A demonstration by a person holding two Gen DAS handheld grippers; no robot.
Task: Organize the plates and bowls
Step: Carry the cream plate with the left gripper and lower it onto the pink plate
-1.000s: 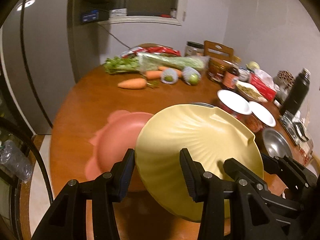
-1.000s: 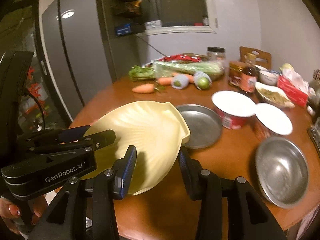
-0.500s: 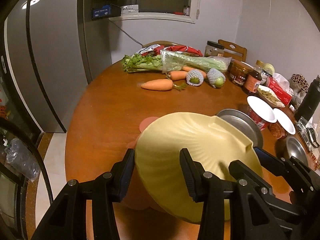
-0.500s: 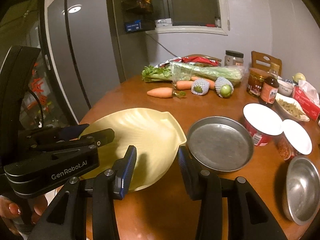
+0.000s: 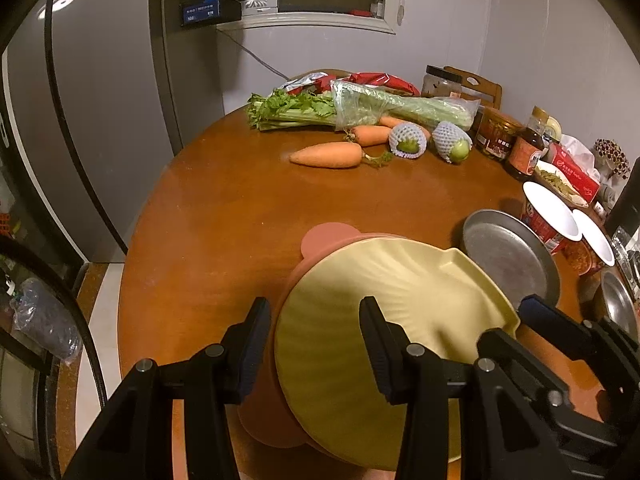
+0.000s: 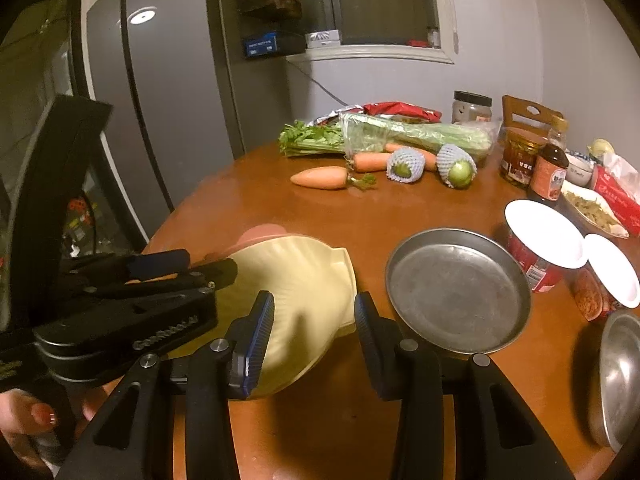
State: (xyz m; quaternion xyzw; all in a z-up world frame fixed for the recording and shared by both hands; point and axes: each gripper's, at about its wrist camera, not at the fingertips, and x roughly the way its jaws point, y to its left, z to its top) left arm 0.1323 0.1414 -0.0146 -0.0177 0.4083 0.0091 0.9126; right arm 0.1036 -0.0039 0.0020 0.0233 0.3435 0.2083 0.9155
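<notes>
A pale yellow shell-shaped plate (image 5: 384, 312) lies on a pink flower-shaped plate (image 5: 324, 236) near the table's front edge; both show in the right wrist view, the yellow plate (image 6: 304, 280) over the pink plate (image 6: 260, 234). My left gripper (image 5: 314, 344) stands open with its fingers astride the yellow plate's near rim. My right gripper (image 6: 314, 320) is open too, astride the plate's right rim. A round metal plate (image 6: 456, 288) lies just right of them, and a metal bowl (image 6: 620, 372) sits at the far right.
Two red cups with white lids (image 6: 540, 240) stand right of the metal plate. Carrots (image 5: 326, 155), celery (image 5: 360, 110), wrapped fruit (image 5: 408, 142), jars and bottles (image 5: 524, 152) line the table's far side. A fridge (image 6: 160, 120) stands left.
The yellow plate has come down from a tilted, lifted pose onto the pink plate. Both grippers have pulled back and risen, so more of the table shows.
</notes>
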